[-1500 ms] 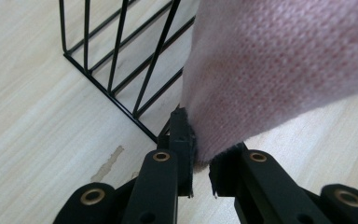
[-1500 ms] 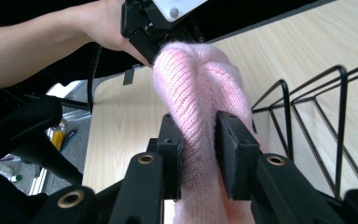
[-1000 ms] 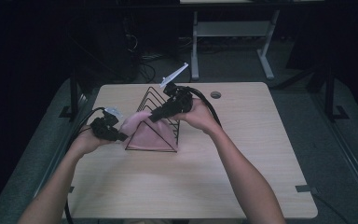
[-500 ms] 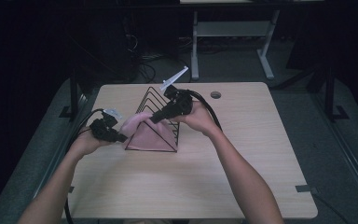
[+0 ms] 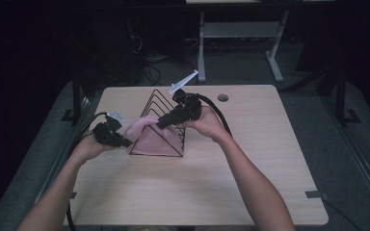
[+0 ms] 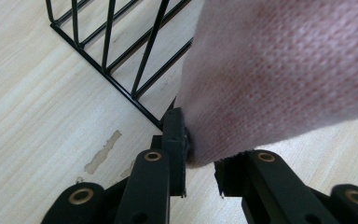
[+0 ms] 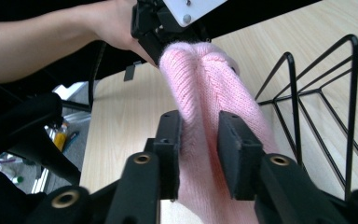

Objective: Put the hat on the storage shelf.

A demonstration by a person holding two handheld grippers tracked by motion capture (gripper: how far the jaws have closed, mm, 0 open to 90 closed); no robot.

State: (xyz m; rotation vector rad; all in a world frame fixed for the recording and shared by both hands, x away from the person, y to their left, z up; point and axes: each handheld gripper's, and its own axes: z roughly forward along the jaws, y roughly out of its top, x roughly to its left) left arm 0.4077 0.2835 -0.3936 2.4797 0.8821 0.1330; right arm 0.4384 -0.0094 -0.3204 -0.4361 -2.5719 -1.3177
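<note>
A pink knitted cloth (image 5: pixel 151 137) hangs over the near end of a black wire rack (image 5: pixel 160 98) in the middle of the table. My left gripper (image 5: pixel 125 143) is at the cloth's left lower edge. In the left gripper view the cloth's (image 6: pixel 284 70) corner sits pinched between the jaws (image 6: pixel 200 158), which have just been opening. My right gripper (image 5: pixel 160 124) comes in from the right at the cloth's top. In the right gripper view its pads (image 7: pixel 198 140) press a fold of the cloth (image 7: pixel 205 79) between them, and these jaws have also just been opening.
The rack's wires (image 7: pixel 317 93) stand just right of the right jaws, and its base corner (image 6: pixel 107 51) lies on the wooden table (image 5: pixel 197 187). A round hole (image 5: pixel 223 97) is near the table's far edge. A white desk frame (image 5: pixel 241 33) stands beyond.
The right hand has shifted slightly at the cloth's top. The left hand, the cloth and the rack stay as they were.
</note>
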